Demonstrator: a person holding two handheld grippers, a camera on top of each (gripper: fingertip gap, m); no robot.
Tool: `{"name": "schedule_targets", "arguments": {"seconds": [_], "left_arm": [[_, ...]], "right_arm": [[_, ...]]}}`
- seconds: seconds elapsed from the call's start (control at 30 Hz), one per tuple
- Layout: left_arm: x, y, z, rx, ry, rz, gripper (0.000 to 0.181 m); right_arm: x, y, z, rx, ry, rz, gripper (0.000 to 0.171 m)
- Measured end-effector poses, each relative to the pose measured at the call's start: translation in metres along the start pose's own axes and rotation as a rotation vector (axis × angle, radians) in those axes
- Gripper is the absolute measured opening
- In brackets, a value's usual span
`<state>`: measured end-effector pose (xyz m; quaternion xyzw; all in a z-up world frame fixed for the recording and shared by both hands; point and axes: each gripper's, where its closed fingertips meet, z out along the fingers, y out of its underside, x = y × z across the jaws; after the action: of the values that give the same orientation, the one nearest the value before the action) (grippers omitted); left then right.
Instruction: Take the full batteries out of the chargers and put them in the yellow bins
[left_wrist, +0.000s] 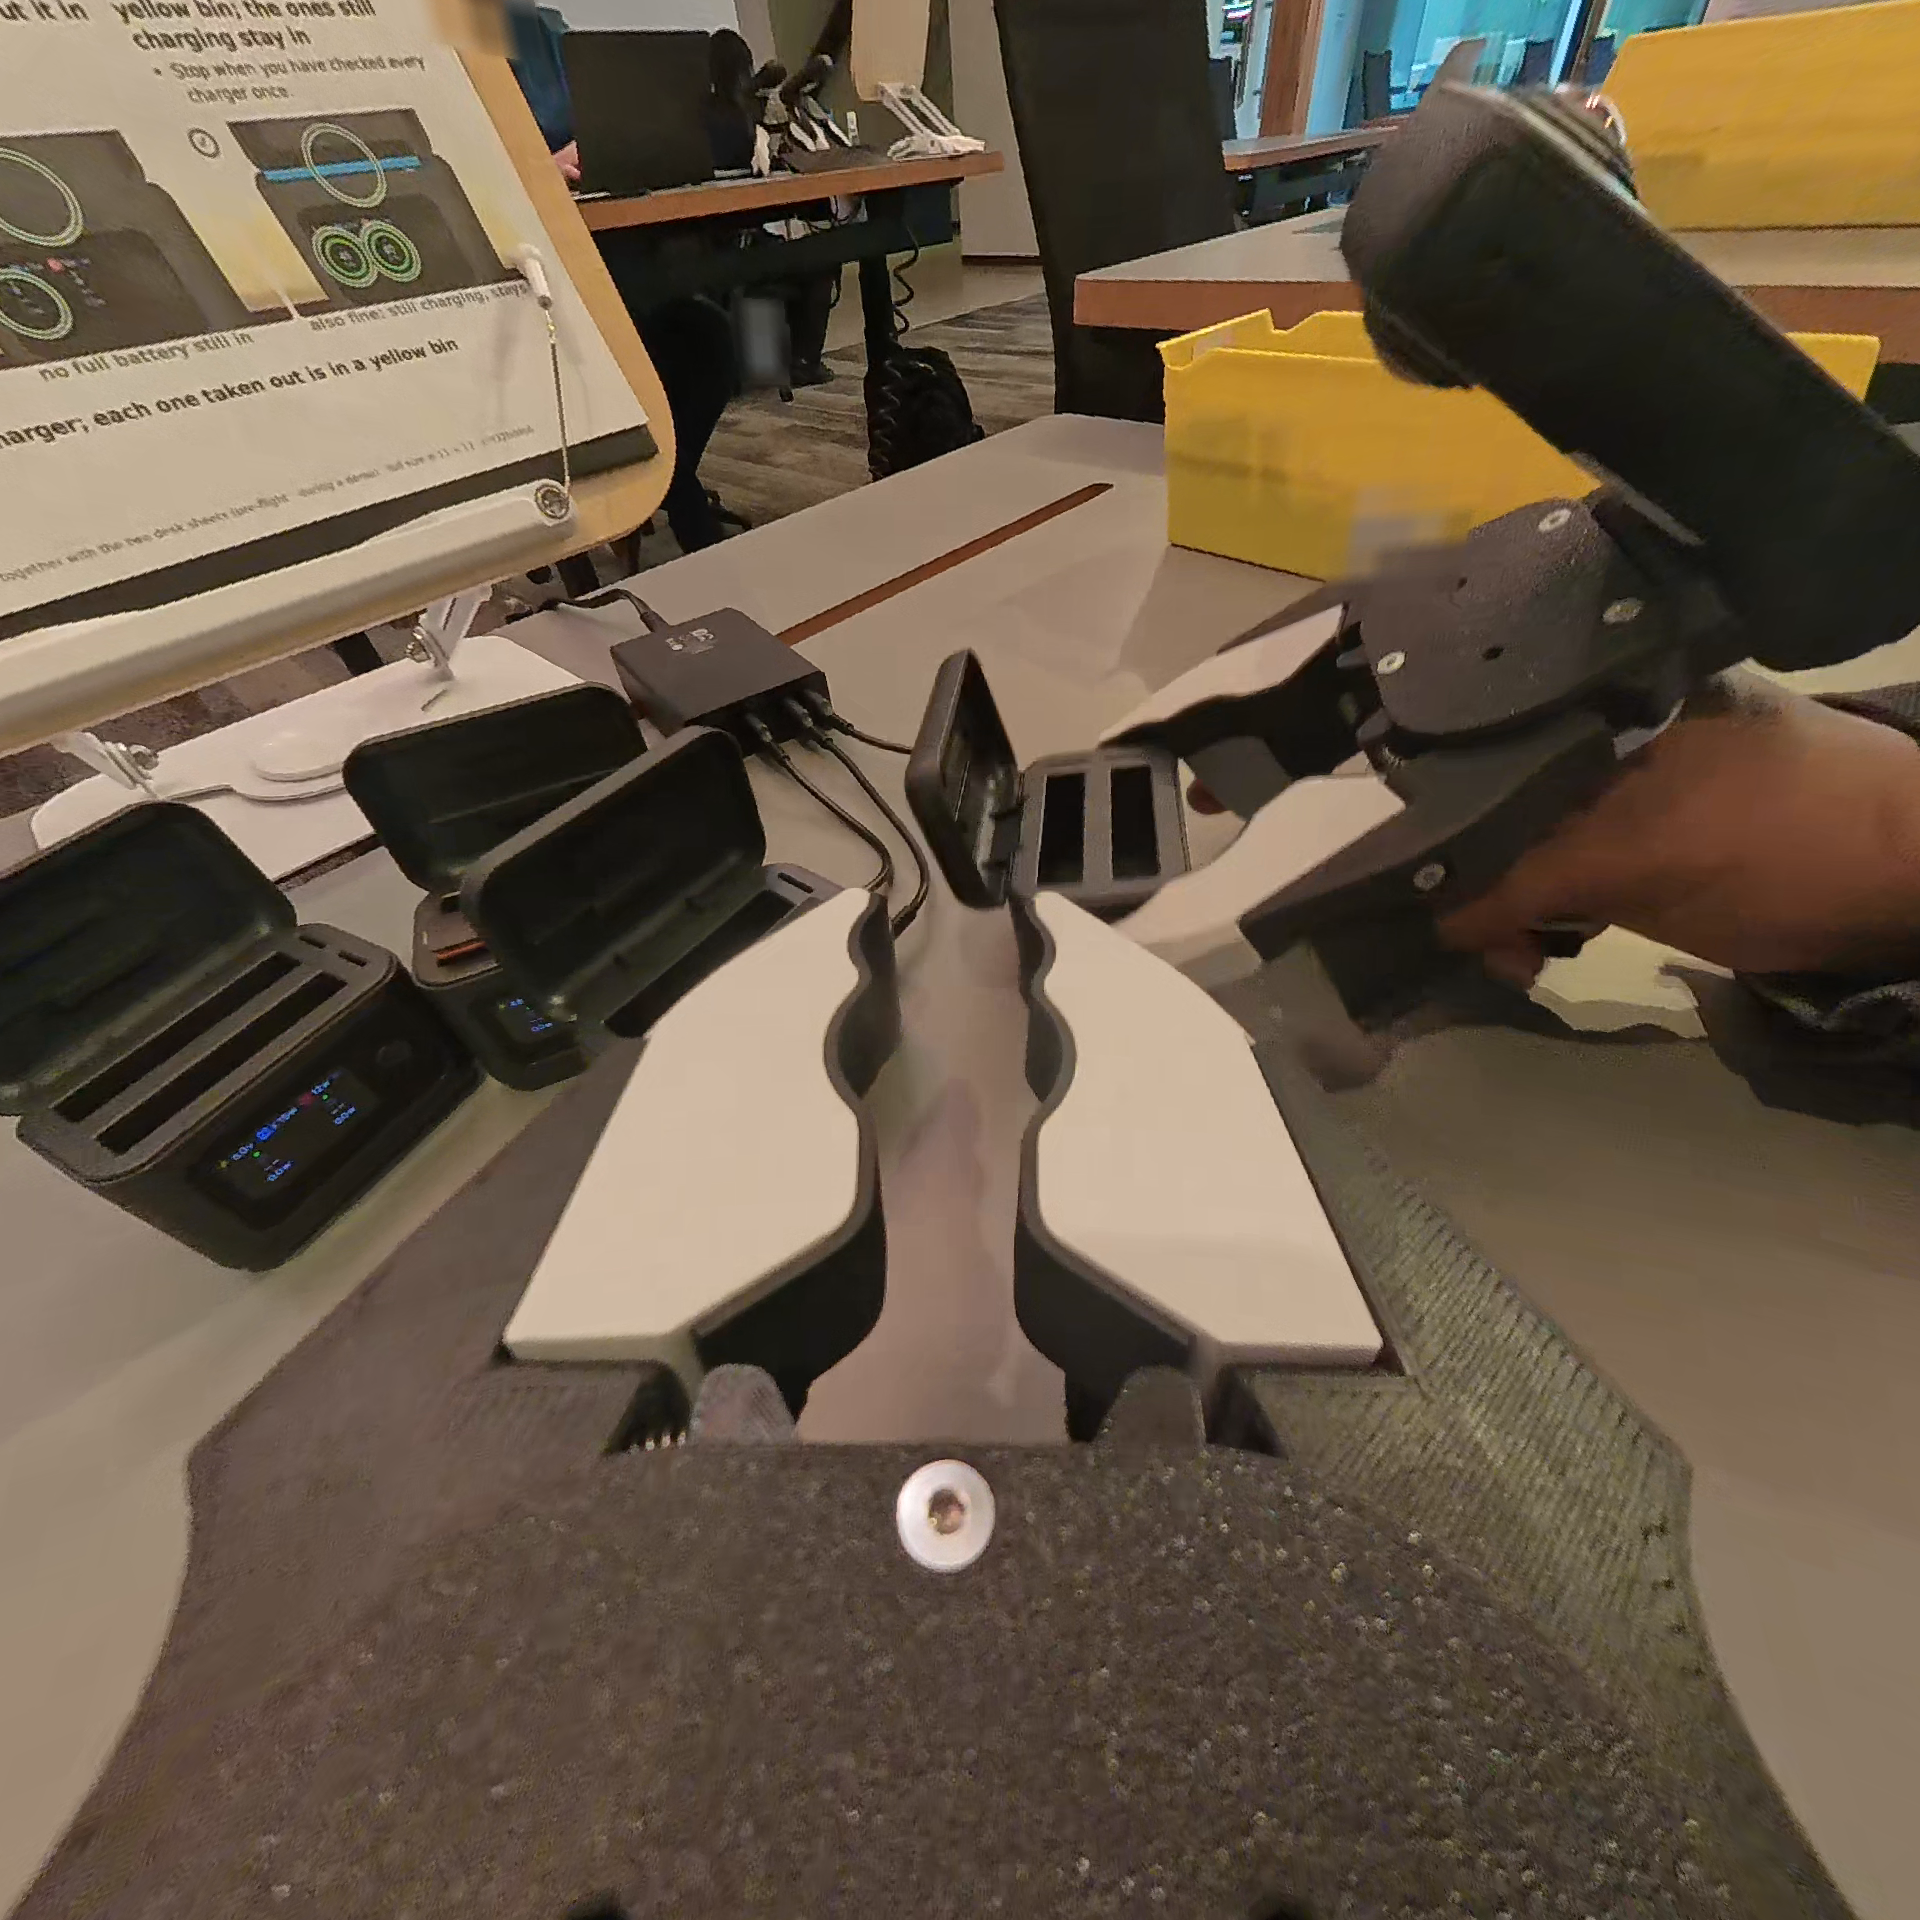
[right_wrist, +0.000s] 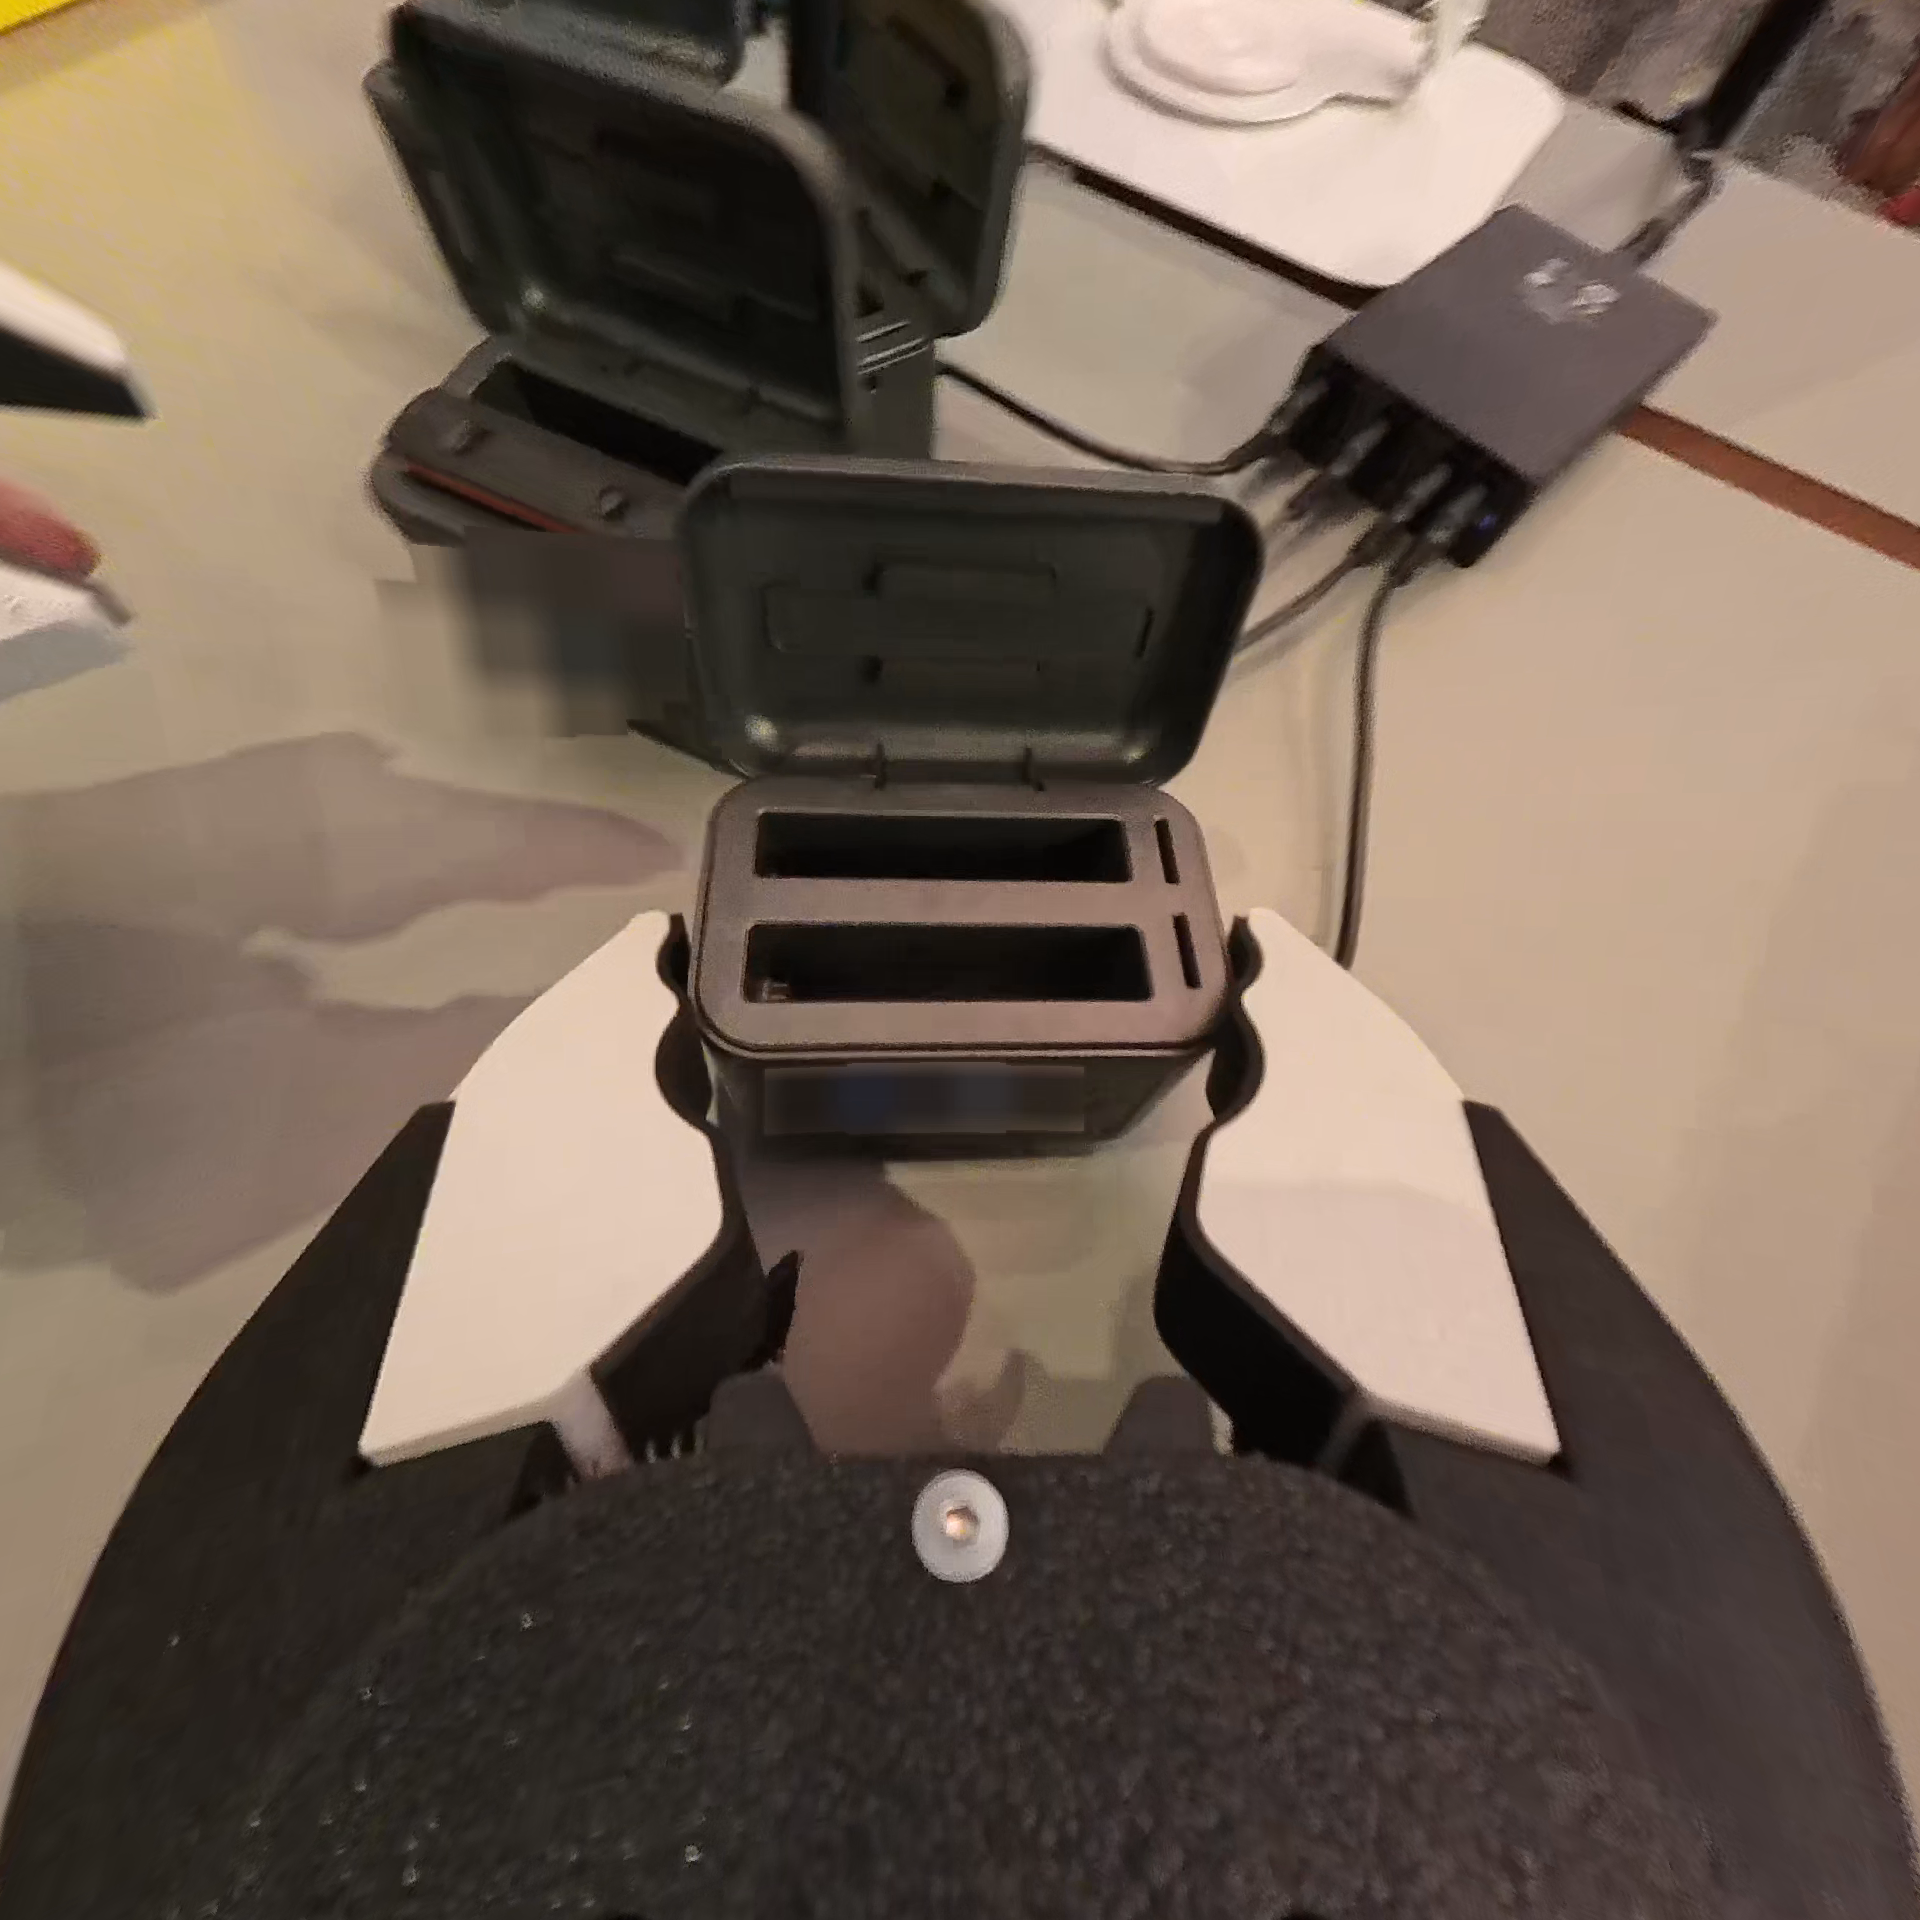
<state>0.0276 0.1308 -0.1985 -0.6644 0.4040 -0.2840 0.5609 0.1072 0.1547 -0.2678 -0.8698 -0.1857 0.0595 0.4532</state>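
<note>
Here the right gripper (right_wrist: 956, 997) stands clamped on the open charger (right_wrist: 951, 971), whose two slots, long axis crosswise to the fingers, look empty, while the left gripper (left_wrist: 951, 935), narrowly apart, idles just beside it.

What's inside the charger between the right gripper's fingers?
The charger has its lid up, and both long slots look dark and empty, no battery showing. The slot bottoms are in shadow, so I can't see them. The right gripper straddles its body.
</note>
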Motion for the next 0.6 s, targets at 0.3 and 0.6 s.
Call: {"name": "schedule_targets", "arguments": {"seconds": [0.3, 0.6], "left_arm": [[0.001, 0.003, 0.002, -0.011, 0.000, 0.004, 0.023], [-0.020, 0.010, 0.001, -0.046, -0.085, -0.009, 0.023]], "right_arm": [[0.090, -0.014, 0.008, 0.065, 0.254, 0.167, 0.094], [0.111, -0.008, 0.028, 0.010, 0.358, 0.172, 0.094]]}}
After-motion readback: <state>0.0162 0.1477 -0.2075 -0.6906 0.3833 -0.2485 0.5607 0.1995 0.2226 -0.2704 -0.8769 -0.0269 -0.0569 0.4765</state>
